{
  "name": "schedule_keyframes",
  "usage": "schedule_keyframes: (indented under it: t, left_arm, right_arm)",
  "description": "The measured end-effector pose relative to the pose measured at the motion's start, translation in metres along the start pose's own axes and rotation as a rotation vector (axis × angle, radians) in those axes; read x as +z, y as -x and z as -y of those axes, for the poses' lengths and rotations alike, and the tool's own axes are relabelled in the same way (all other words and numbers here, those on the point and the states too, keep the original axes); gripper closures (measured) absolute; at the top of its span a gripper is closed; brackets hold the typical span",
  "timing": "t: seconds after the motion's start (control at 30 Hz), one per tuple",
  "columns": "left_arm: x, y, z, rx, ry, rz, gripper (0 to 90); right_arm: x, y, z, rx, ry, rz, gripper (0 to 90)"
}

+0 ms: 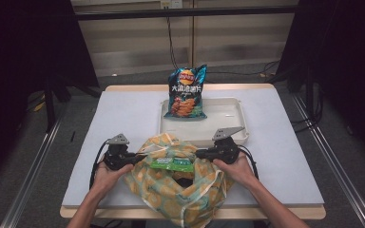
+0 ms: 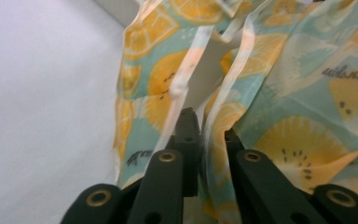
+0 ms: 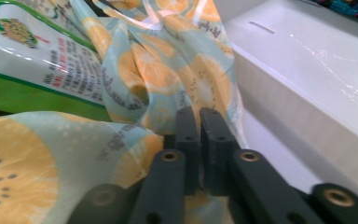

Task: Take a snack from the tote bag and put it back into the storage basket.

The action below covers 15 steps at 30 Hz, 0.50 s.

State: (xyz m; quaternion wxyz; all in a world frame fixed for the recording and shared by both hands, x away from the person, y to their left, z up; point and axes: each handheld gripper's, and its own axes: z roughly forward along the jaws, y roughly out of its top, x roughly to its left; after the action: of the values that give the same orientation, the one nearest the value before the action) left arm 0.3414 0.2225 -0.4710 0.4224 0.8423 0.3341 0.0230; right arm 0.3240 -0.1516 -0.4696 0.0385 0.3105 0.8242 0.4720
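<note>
A cloth bag (image 1: pixel 171 190) printed with lemons and kiwi slices lies open at the table's front edge. A green snack packet (image 1: pixel 172 164) rests in its mouth. My left gripper (image 1: pixel 140 159) pinches the bag's left rim. In the left gripper view the jaws (image 2: pixel 208 135) are shut on a strip of the fabric (image 2: pixel 307 70). My right gripper (image 1: pixel 199 153) holds the right rim. In the right gripper view its jaws (image 3: pixel 199 116) are pressed together on the cloth (image 3: pixel 158 79), with the green packet (image 3: pixel 32 60) to their left.
A white tray (image 1: pixel 233 123) sits just behind the bag, and a blue bag of crisps (image 1: pixel 186 92) leans at its back left. The tray's near wall (image 3: pixel 307 70) runs close beside my right gripper. The white table top (image 1: pixel 123 118) stretches to the left and right.
</note>
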Motion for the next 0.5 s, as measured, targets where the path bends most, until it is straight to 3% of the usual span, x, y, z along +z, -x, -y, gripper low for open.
schedule_keyframes:
  t: [0.13,0.3,0.5]
  left_arm:
    - [-0.003,0.001,0.000,-0.005,0.010,-0.016,77.1]
    - [-0.015,0.006,-0.004,-0.010,0.076,-0.040,65.9]
    - [-0.036,0.018,-0.006,0.006,0.176,-0.066,61.0]
  right_arm:
    - [-0.007,0.001,-0.002,-0.002,0.020,0.016,73.2]
    - [-0.025,-0.005,-0.009,-0.012,0.080,0.015,61.0]
    - [-0.048,-0.019,-0.018,-0.037,0.153,0.003,53.5]
